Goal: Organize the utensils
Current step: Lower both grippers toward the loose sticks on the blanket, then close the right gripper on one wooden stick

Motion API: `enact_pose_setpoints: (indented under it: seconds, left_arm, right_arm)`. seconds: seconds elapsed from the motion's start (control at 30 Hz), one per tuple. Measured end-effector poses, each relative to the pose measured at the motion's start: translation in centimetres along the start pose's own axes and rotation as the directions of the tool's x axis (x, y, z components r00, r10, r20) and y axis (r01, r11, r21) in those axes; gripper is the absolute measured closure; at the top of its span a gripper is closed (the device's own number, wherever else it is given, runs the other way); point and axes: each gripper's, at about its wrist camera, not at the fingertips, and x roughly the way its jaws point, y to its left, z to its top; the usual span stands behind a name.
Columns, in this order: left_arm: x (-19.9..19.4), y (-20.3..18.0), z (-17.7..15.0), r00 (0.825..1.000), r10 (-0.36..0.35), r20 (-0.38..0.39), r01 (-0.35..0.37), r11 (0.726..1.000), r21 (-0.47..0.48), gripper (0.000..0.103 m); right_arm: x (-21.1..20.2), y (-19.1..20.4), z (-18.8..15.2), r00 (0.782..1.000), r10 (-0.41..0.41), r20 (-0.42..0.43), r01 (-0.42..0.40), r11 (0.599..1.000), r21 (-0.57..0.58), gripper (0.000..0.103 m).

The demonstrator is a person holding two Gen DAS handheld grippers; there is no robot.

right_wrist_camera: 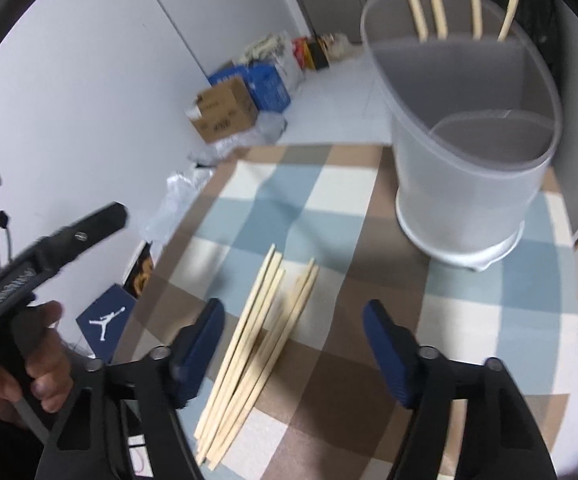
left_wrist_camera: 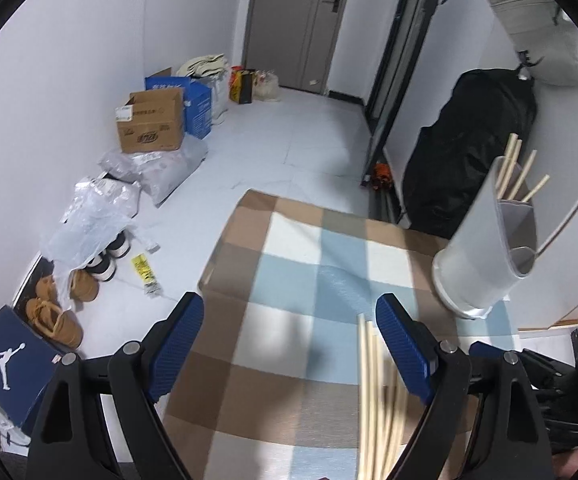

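In the left wrist view, the left claw (left_wrist_camera: pixel 289 334) is spread wide over the checked cloth (left_wrist_camera: pixel 289 264), gripping nothing; loose chopsticks (left_wrist_camera: pixel 373 396) lie by its right finger.

In the right wrist view, the right claw (right_wrist_camera: pixel 294 334) gapes above the chopsticks (right_wrist_camera: pixel 257 340), near the holder (right_wrist_camera: pixel 465 184) with four sticks in its far compartment.

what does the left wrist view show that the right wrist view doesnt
Only the left wrist view shows the tan shoes, the grey door and the black bag.

Only the right wrist view shows the person's left hand holding the other gripper's handle, and the divider inside the utensil holder.

Both show the checked tablecloth, the loose chopsticks, chopsticks standing in the holder, the cardboard box and the Jordan box.
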Motion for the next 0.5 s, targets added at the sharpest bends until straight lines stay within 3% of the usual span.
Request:
enact_pose_setpoints:
  seconds: [0.17,0.33,0.5]
  left_arm:
    - [0.6,1.0,-0.1,1.000,0.002,-0.027,-0.003,0.999,-0.035,0.018]
    - [0.7,1.5,-0.1,1.000,0.004,-0.024,-0.005,1.000,-0.031,0.018]
    - [0.7,1.9,0.1,1.000,-0.010,-0.027,0.009,0.999,-0.039,0.018]
  right_arm:
    - [3.0,-0.1,1.0,0.998,-0.027,-0.056,0.030,0.998,0.052,0.058]
    - [4.1,0.0,1.7,0.986,-0.155,-0.069,0.158,0.987,0.040,0.073]
    - [5.0,0.2,1.5,0.968,-0.232,-0.099,0.232,0.973,-0.012,0.074]
